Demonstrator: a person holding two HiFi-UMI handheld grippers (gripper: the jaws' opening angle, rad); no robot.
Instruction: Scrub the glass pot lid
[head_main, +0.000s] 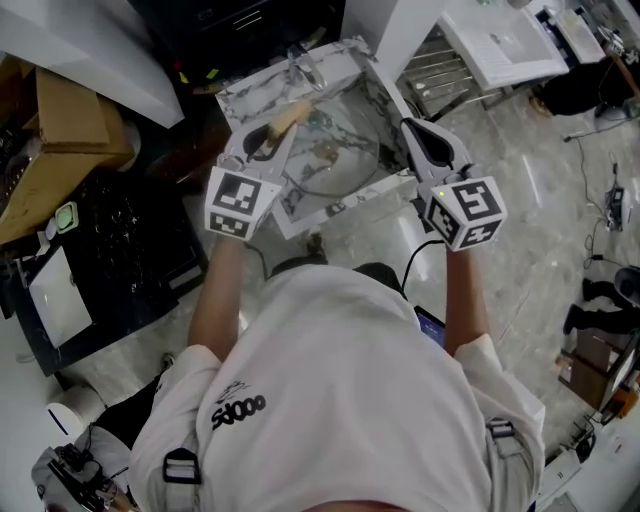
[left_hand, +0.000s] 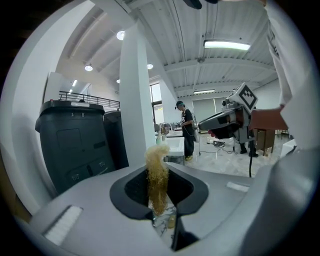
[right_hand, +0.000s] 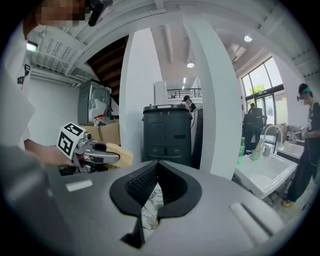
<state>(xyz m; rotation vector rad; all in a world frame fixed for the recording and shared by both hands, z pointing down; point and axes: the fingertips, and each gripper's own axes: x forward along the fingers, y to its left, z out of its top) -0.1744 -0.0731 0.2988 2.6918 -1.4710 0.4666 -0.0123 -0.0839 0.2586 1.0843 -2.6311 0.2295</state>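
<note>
The glass pot lid (head_main: 338, 160) lies on the marble counter (head_main: 335, 208), directly in front of the person. It sits between the two grippers in the head view.

**Left gripper**
- The left gripper (head_main: 272, 138) is held over the left side of the counter.
- Its fingers are clamped on a tan fibrous scrubber (head_main: 290, 118).
- In the left gripper view, the scrubber (left_hand: 156, 160) stands upright between the dark pads of the left gripper (left_hand: 159, 192) and projects beyond the fingertips.
- In the head view, the free end of the scrubber is over the far left part of the lid. Contact with the glass cannot be confirmed.

**Right gripper**
- The right gripper (head_main: 418, 135) is held at the right edge of the counter, just beside the rim of the lid.
- In the right gripper view, the fingers of the right gripper (right_hand: 156, 167) are pressed together at the tips, with nothing between them.
- The marble surface shows through the gap behind the tips.

**Cross views**
- The right gripper view shows the left gripper (right_hand: 92, 152) at the left with the scrubber (right_hand: 119, 156) in its grip.
- The left gripper view shows the right gripper (left_hand: 227, 120) at the right.

**Surroundings**
- A dark bin (right_hand: 167, 132) stands beside a white column (right_hand: 137, 95).
- A white sink (right_hand: 265, 175) is at the right.
</note>
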